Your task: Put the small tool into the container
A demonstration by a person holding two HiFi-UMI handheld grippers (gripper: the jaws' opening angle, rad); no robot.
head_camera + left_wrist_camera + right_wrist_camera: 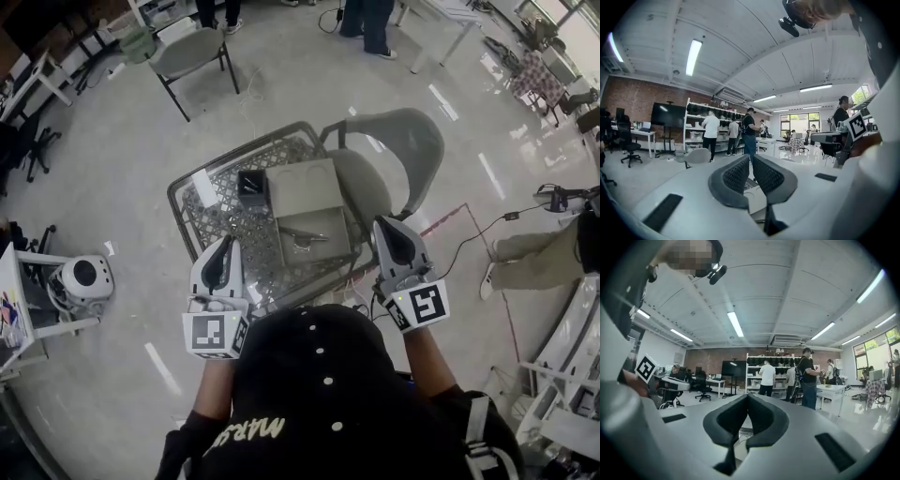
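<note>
Both grippers are pressed together and pinch nothing. The left gripper [228, 242] shows its two ribbed pads meeting at the tips in the left gripper view [751, 157], with only the room beyond them. The right gripper [383, 225] has its dark pads closed in the same way in the right gripper view [747, 395]. Each carries its marker cube [216, 335] at the near end, next to the person's dark cap, and both are raised and look out across the room, not down.

Just past and below the two grippers runs the near edge of a metal mesh table [174, 194]. Between the grippers, a little farther out, a grey container [328, 225] lies open on it. The small tool [305, 240], a slim metal piece, lies in the nearer half of that container, well apart from both sets of pads and nearer the right gripper's side. The container's lid [302, 187] stands open on the far side of the small tool.

Left of the lid, ahead of the left gripper, sits a black box [251, 186], and beyond it a white card [203, 188]. Behind the table, ahead of the right gripper, stands a grey chair [398, 141]. Far across the room, people [767, 376] stand at white shelves.
</note>
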